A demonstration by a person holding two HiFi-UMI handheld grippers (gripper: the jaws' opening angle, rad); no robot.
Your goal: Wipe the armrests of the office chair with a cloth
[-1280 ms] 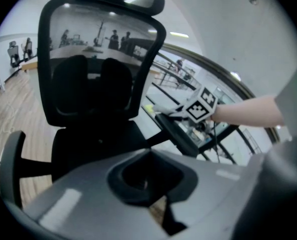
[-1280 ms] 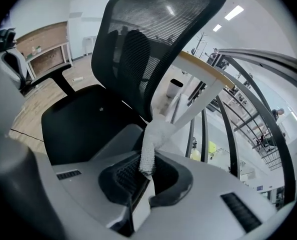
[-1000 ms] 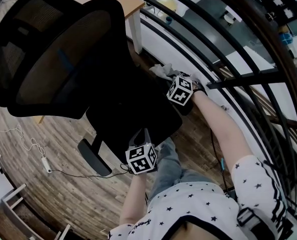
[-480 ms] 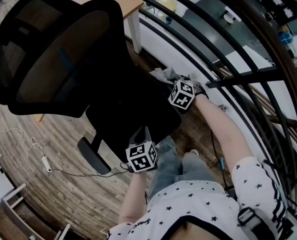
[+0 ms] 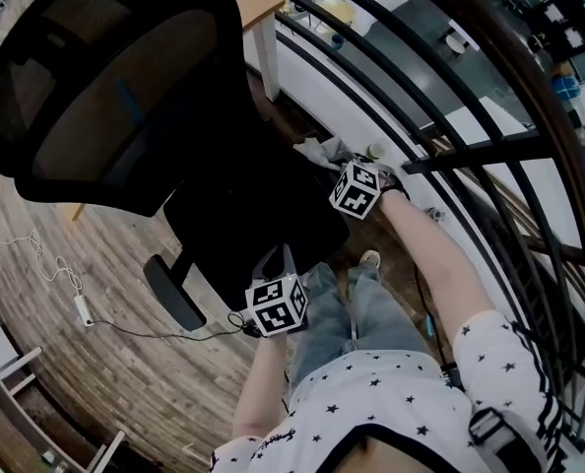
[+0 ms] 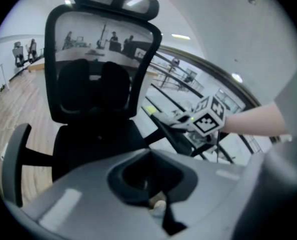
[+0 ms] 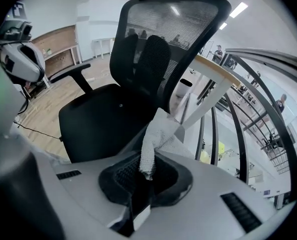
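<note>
The cloth [image 7: 157,136] is pinched at its lower end by the clenched jaws of the right gripper [image 7: 144,178]. Its free part drapes onto the chair's right armrest [image 6: 173,139], at about 1 o'clock from the seat [image 5: 258,217] in the head view. To wipe well, I judge the cloth should be pressed flat and drawn along the pad's whole length, not dabbed. The left gripper [image 6: 154,196], jaws closed on nothing, hovers at 6 o'clock, off the seat's front edge. The left armrest [image 5: 172,292], at 7 o'clock, has no cloth on it.

White cloth [image 7: 156,132] beside black office chair [image 7: 101,115]
</note>
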